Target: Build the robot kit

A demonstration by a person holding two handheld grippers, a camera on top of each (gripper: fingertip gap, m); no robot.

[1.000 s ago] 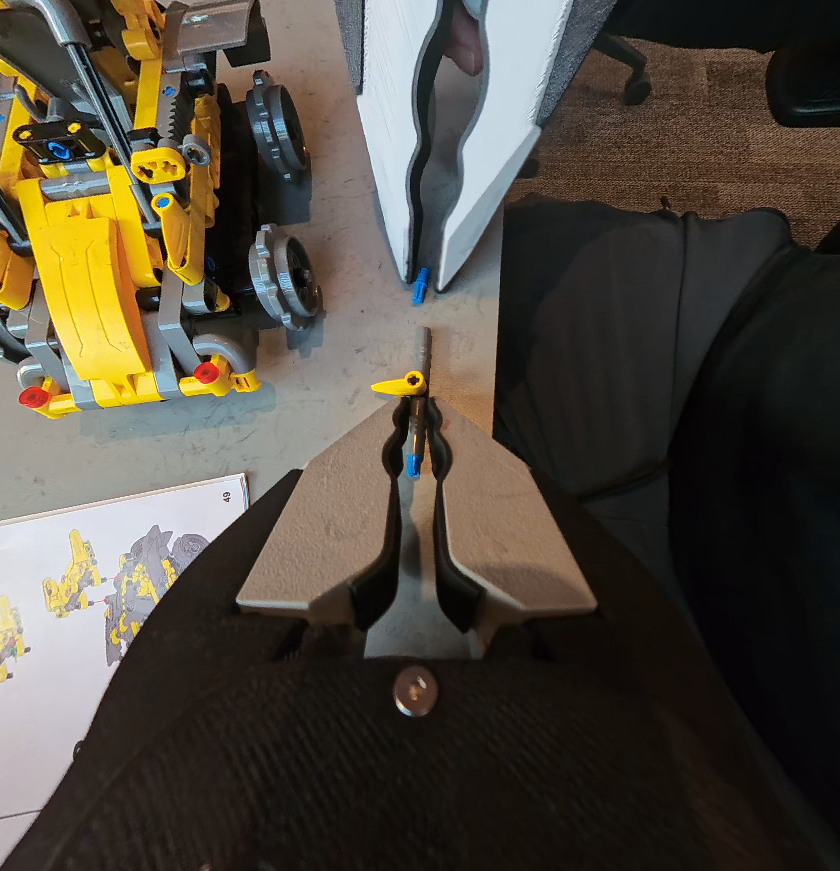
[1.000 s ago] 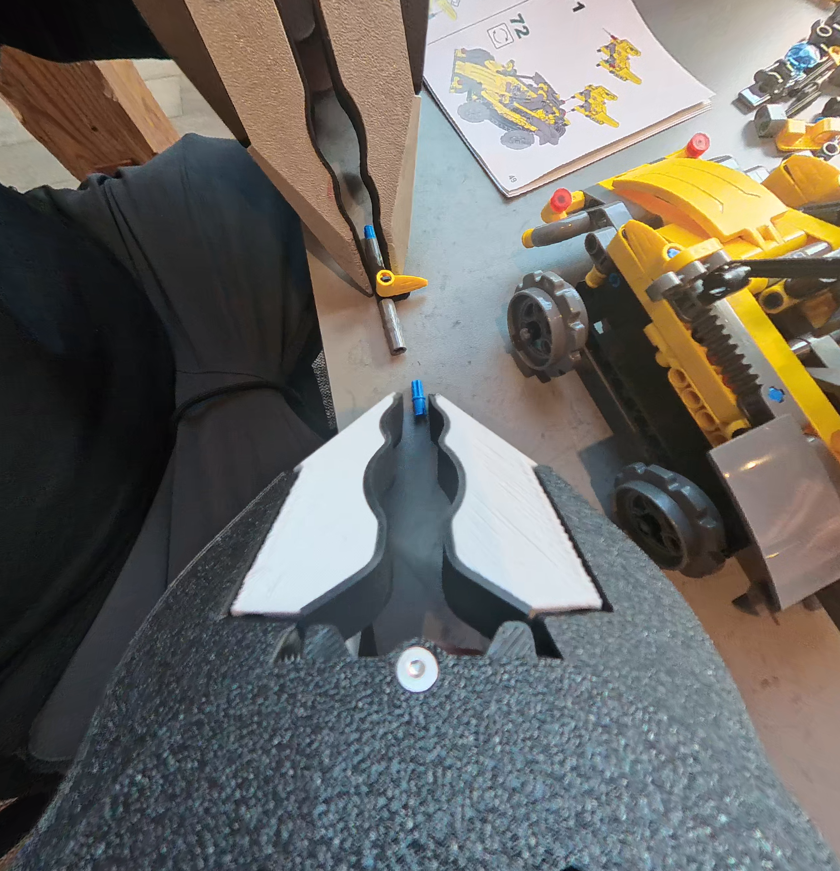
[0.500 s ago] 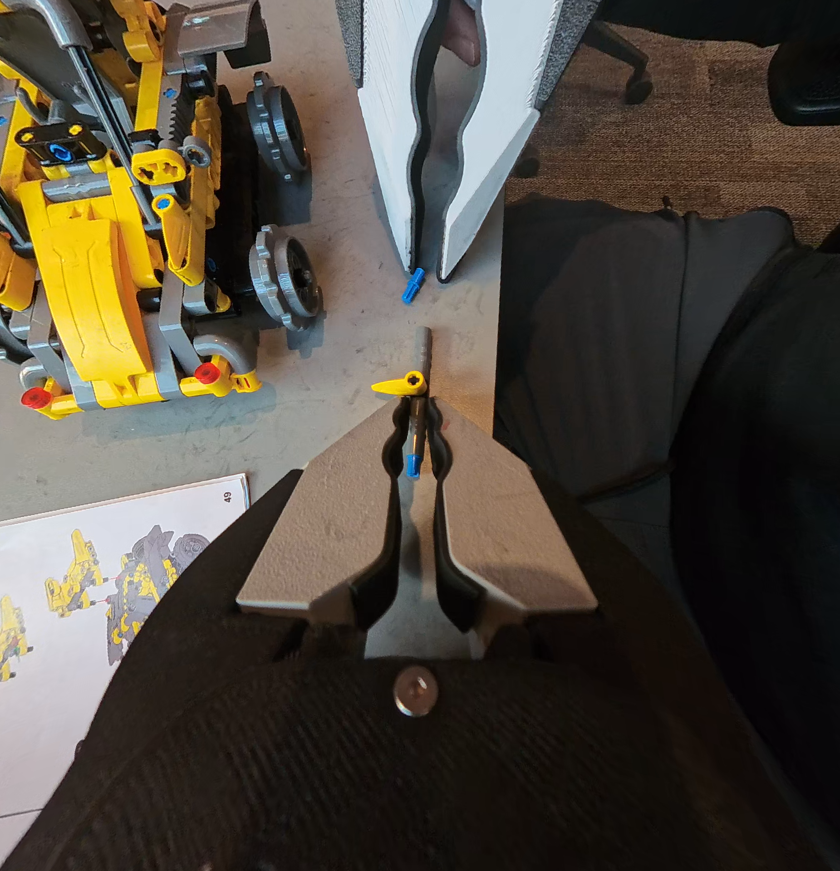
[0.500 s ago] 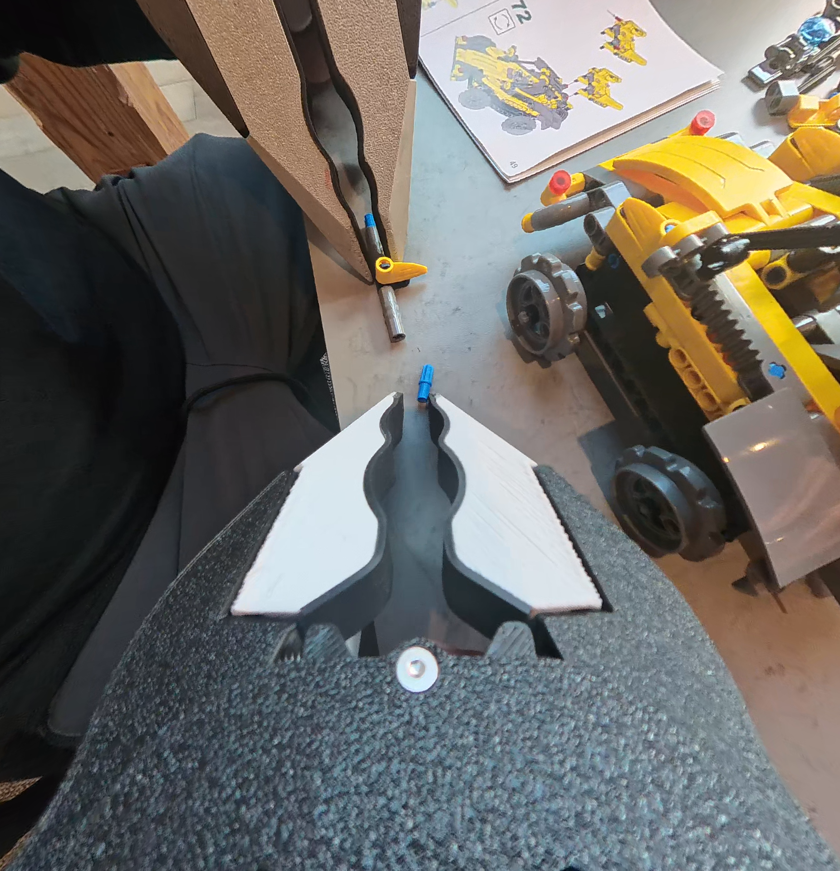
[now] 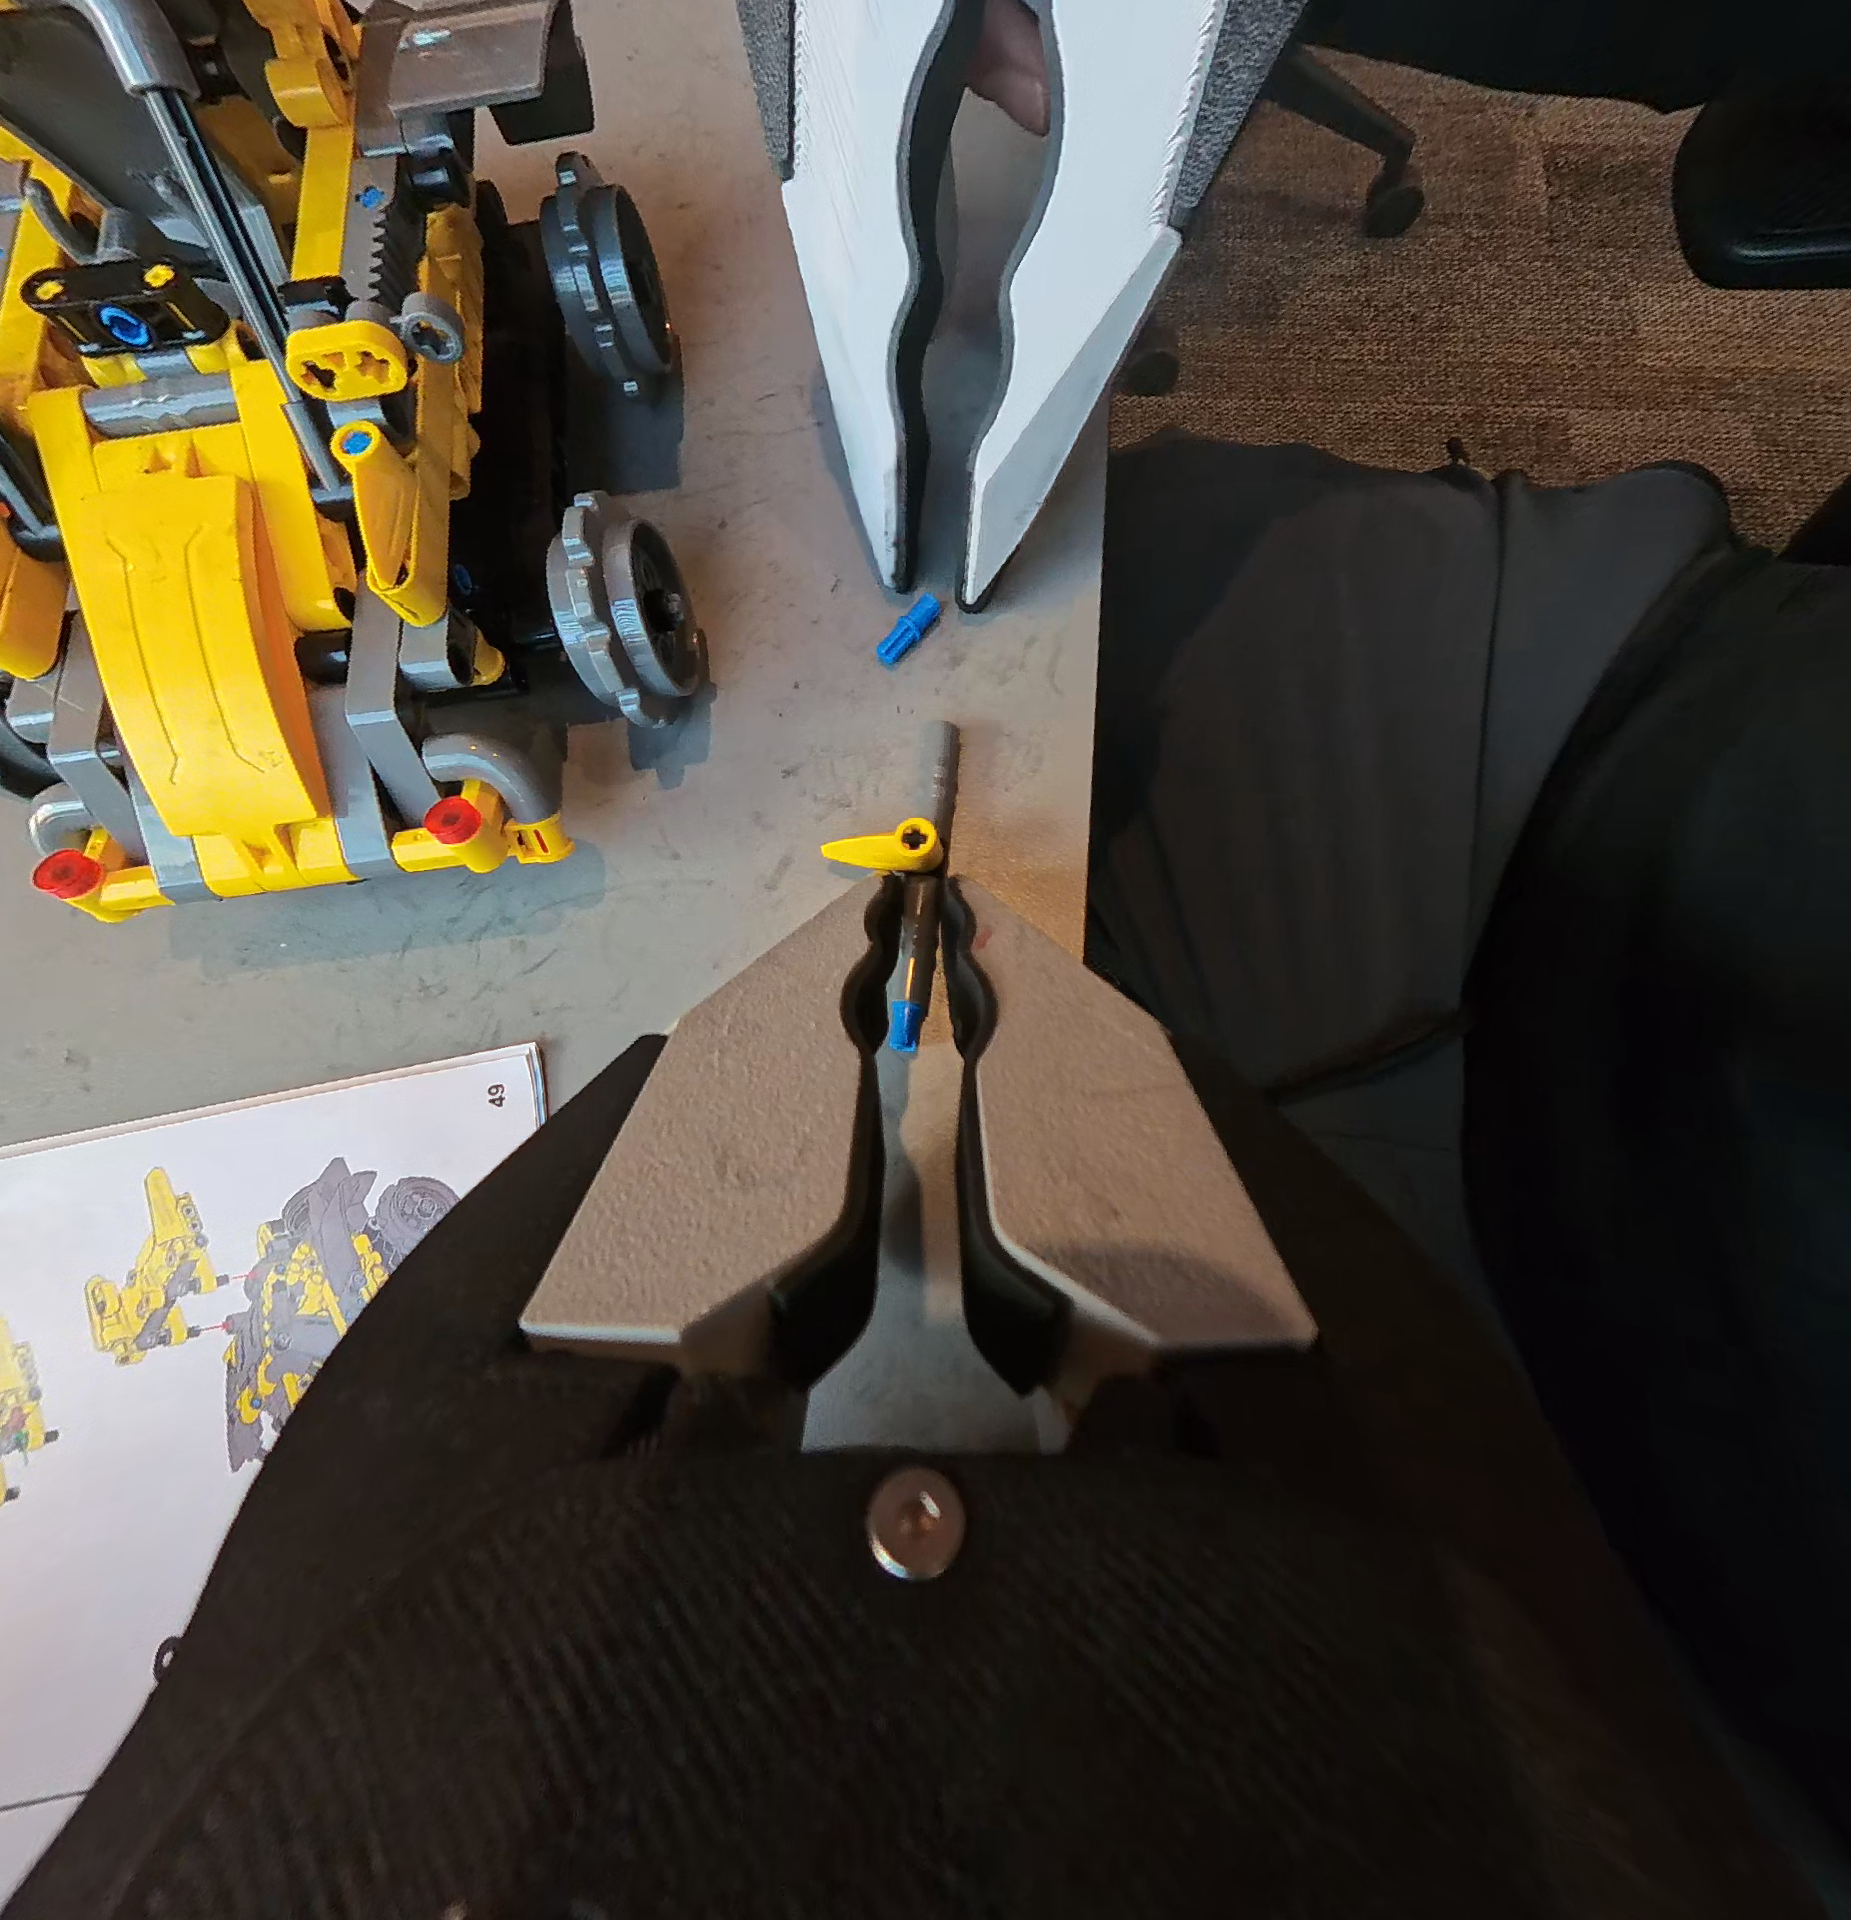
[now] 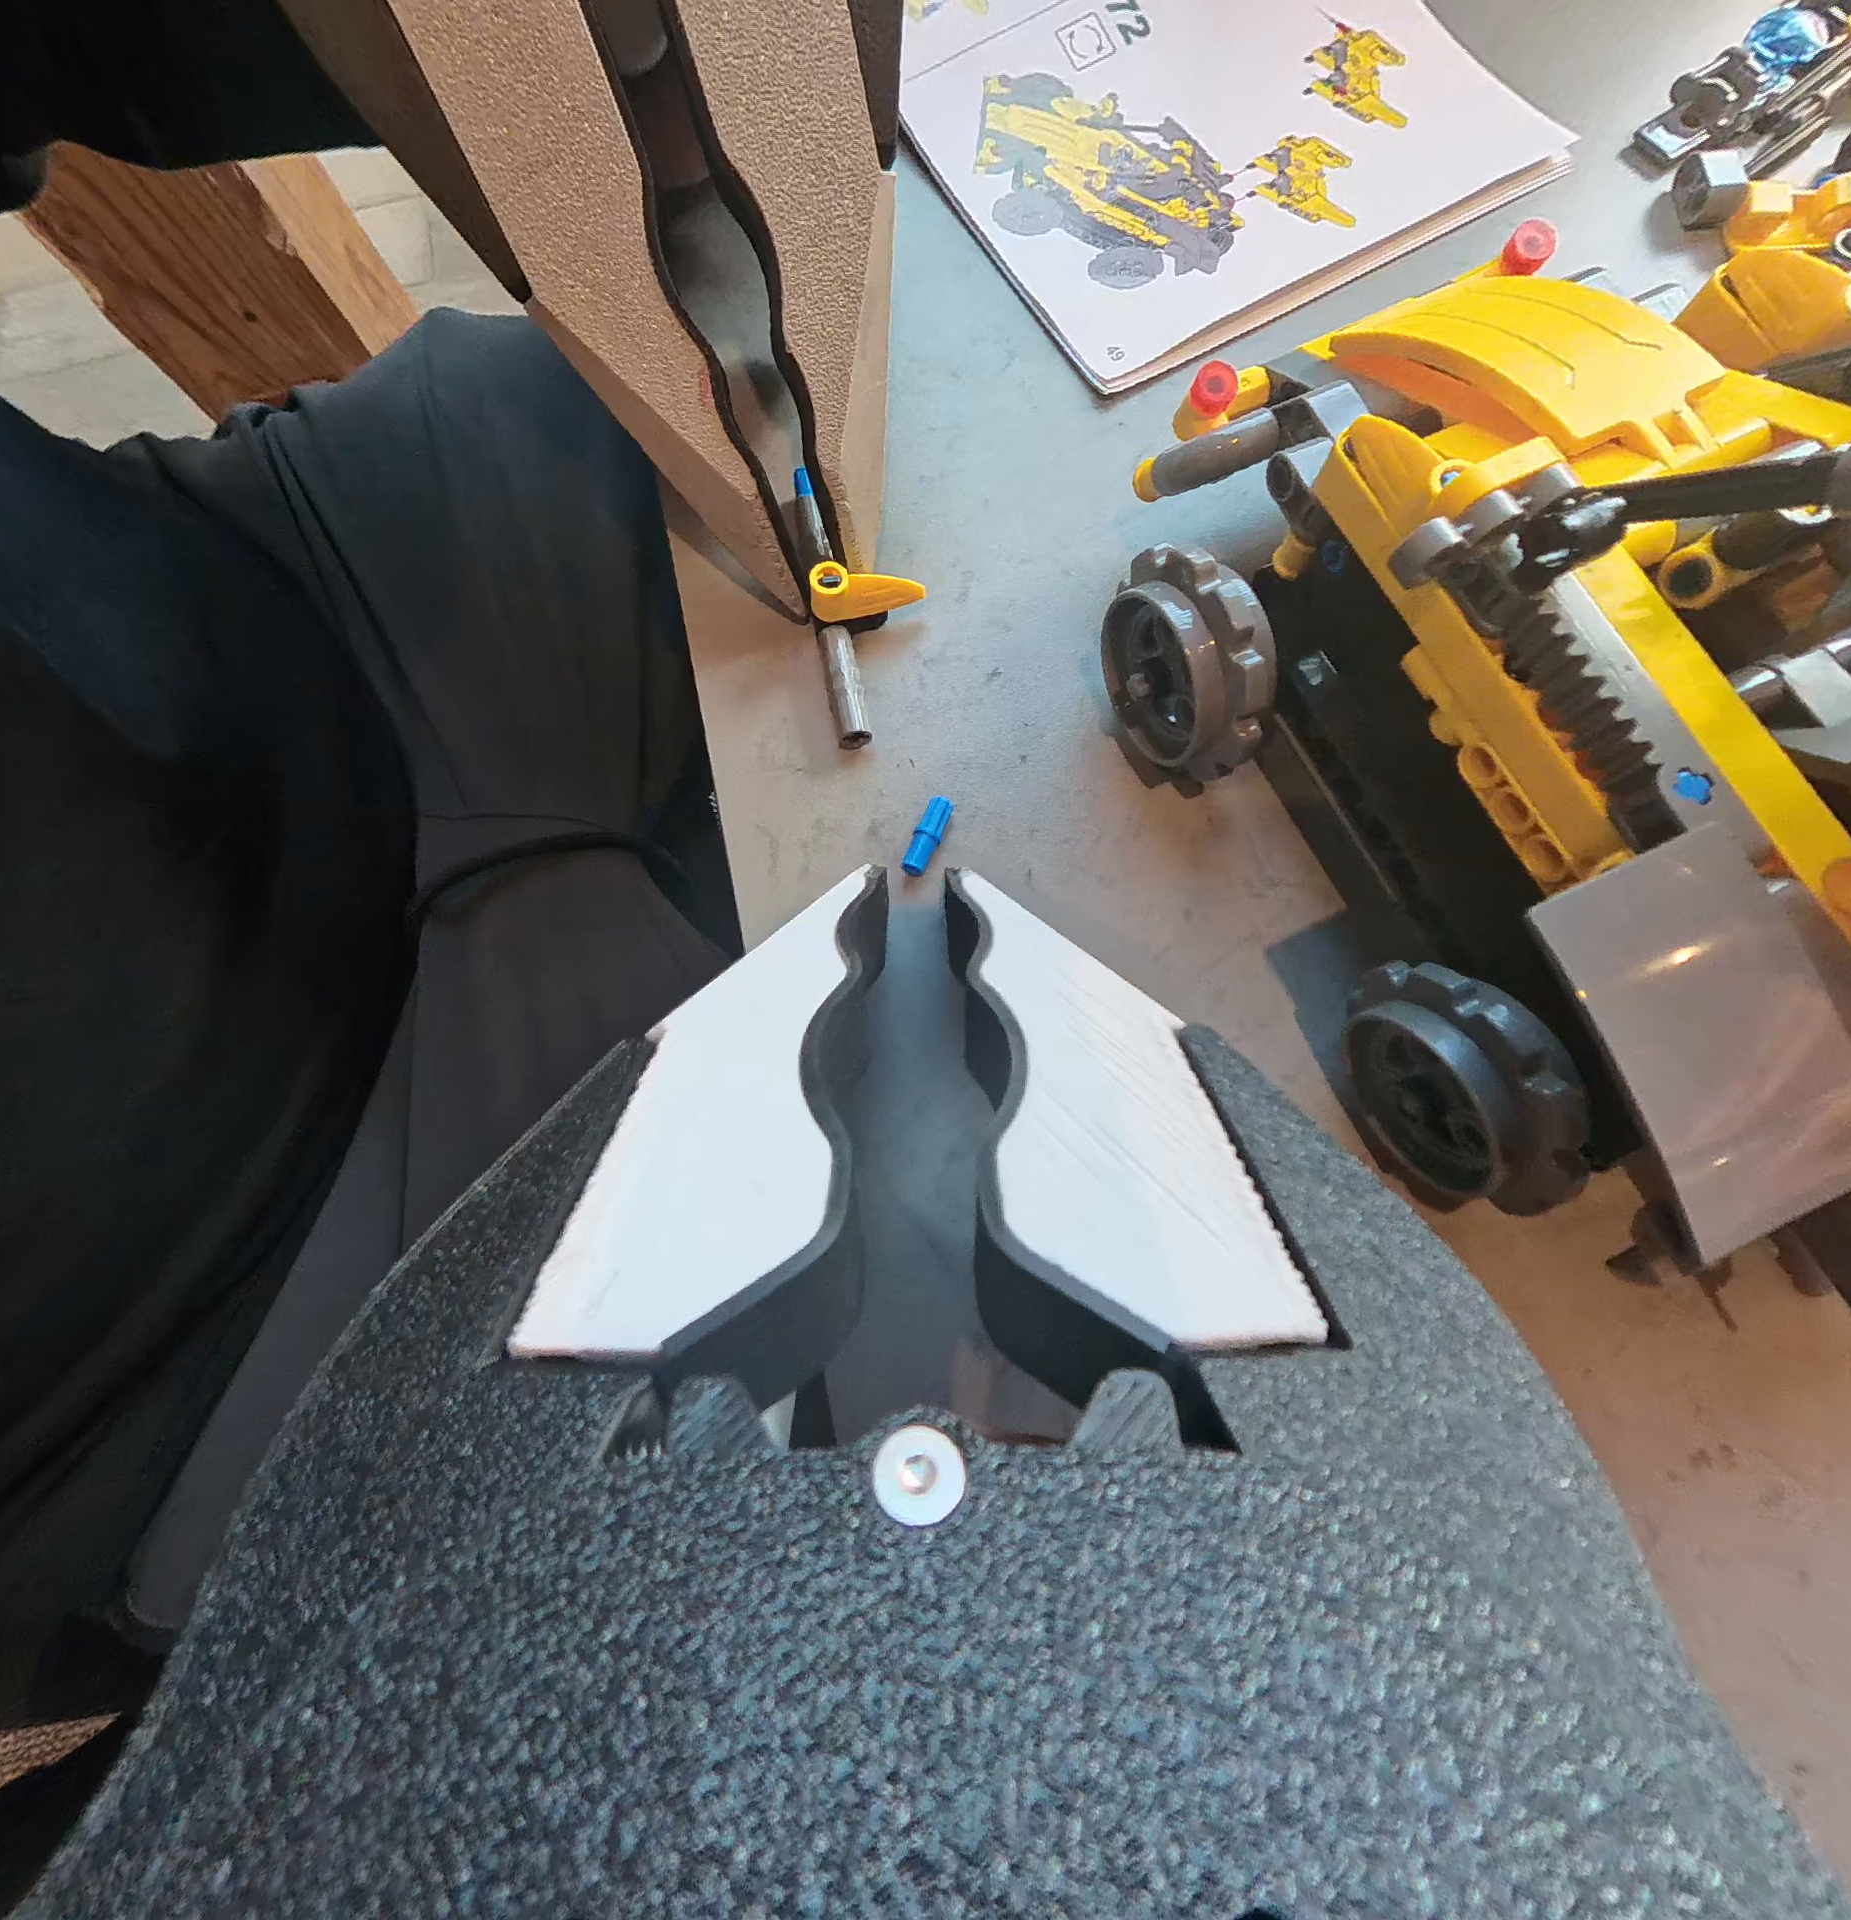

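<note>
My left gripper [image 5: 918, 883] is shut on a grey axle rod [image 5: 936, 769] that carries a yellow pointed piece [image 5: 885, 847] and a blue tip [image 5: 905, 1023]. The rod sticks out past the fingertips, near the table's edge. My right gripper [image 6: 914, 878] is open and empty, its fingertips a small gap apart. A small blue pin [image 6: 926, 821] lies loose on the grey table just in front of it. The pin also shows in the left wrist view [image 5: 908, 629], below the white fingers [image 5: 859, 343] of the right gripper. The left gripper with its rod [image 6: 843, 691] shows in the right wrist view.
A large yellow and grey brick-built vehicle [image 5: 225, 520] with grey toothed wheels [image 6: 1186, 670] stands on the table. An open instruction booklet [image 5: 173, 1247] lies beside it. Loose parts [image 6: 1752, 73] lie at the far right. A person's dark clothing [image 5: 1472, 831] borders the table edge. Spacing between my two grippers at the tips: around 6 centimetres.
My right gripper opened and let go of the blue pin, which now lies on the table. The gripper drew back a little. The left gripper has not moved.
</note>
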